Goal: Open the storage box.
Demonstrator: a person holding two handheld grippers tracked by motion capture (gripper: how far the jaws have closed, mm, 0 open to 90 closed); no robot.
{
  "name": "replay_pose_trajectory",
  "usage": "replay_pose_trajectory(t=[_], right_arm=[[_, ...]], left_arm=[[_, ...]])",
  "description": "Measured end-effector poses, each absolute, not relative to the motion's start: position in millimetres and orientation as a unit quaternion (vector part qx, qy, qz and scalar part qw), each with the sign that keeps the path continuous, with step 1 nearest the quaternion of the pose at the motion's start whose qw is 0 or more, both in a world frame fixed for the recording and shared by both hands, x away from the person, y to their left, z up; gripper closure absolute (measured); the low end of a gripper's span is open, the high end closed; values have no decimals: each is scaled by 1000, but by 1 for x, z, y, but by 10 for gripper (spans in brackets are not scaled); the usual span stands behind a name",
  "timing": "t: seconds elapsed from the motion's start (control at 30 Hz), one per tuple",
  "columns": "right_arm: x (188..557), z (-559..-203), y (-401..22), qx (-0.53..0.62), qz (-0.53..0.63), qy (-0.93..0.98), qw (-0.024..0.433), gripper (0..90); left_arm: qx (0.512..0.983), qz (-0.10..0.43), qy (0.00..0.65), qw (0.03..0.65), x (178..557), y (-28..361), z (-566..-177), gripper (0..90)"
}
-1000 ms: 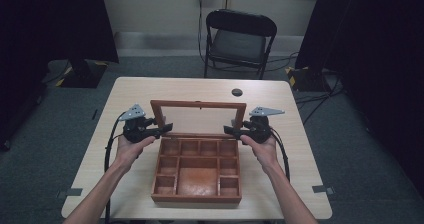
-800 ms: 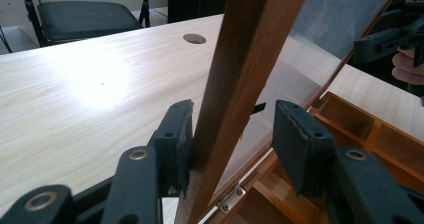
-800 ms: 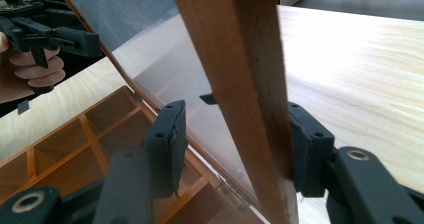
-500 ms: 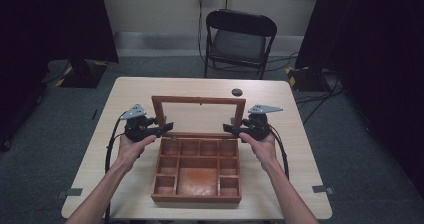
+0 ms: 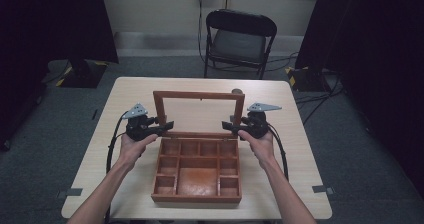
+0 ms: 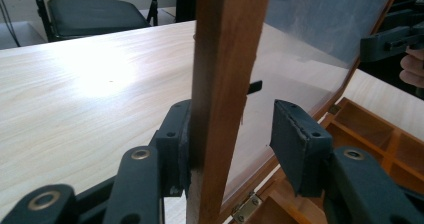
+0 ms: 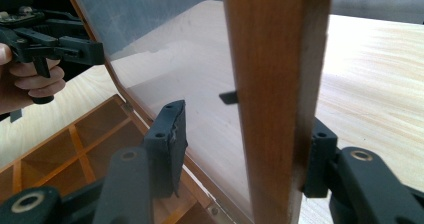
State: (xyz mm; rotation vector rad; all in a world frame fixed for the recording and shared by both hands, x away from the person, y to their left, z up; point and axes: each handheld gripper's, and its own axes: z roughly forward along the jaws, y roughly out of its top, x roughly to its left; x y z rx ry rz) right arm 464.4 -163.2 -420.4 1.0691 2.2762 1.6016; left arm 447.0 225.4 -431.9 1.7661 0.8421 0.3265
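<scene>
I am looking down on a pale wooden bench (image 5: pixel 125 104) where a wooden box (image 5: pixel 197 171) sits near my edge, its inside split into small compartments around one larger tray. Its glass-paned lid (image 5: pixel 199 111) stands raised, nearly upright, hinged along the far side of the box.

My left claw (image 5: pixel 167 127) is at the lid's left frame post, low down, just above the hinge line. In the left gripper view the post rises between my two black jaws: one pad (image 6: pixel 176 144) presses flat against the wood, while the other pad stands off it with a clear gap, with the glass pane behind it. So this claw is not clamped on the lid, only touching it on one side.

My right claw (image 5: pixel 226 125) is at the lid's right frame post at the same height. In the right gripper view the post again stands between the jaws: one pad (image 7: pixel 315 159) touches the wood on the outer side, and the other pad (image 7: pixel 172 139) hangs apart from it in front of the glass. This claw too is partly open, bracing rather than gripping.

Both hands (image 5: pixel 131 149) rest low beside the box. A black folding chair (image 5: pixel 239 41) stands beyond the bench, and a small dark round object (image 5: pixel 237 91) lies on the bench behind the lid.
</scene>
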Motion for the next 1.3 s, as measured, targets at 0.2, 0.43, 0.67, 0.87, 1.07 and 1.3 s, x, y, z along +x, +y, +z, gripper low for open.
replay_pose_trajectory(t=[0.2, 0.43, 0.67, 0.87, 1.07, 1.3], right_arm=[[467, -424, -162, 362, 536, 758, 81, 471], [471, -428, -161, 366, 535, 757, 82, 473], [476, -434, -160, 371, 534, 755, 80, 476], [480, -437, -159, 374, 535, 753, 83, 482], [482, -440, -158, 379, 535, 750, 86, 481], [484, -442, -157, 380, 536, 749, 84, 478]], left_arm=[[745, 132, 361, 545, 450, 226, -435, 530], [745, 132, 365, 542, 454, 226, -439, 536], [739, 125, 378, 544, 459, 225, -442, 546], [739, 124, 381, 542, 463, 225, -443, 545], [739, 119, 382, 542, 465, 226, -446, 542], [741, 117, 384, 538, 466, 226, -447, 531]])
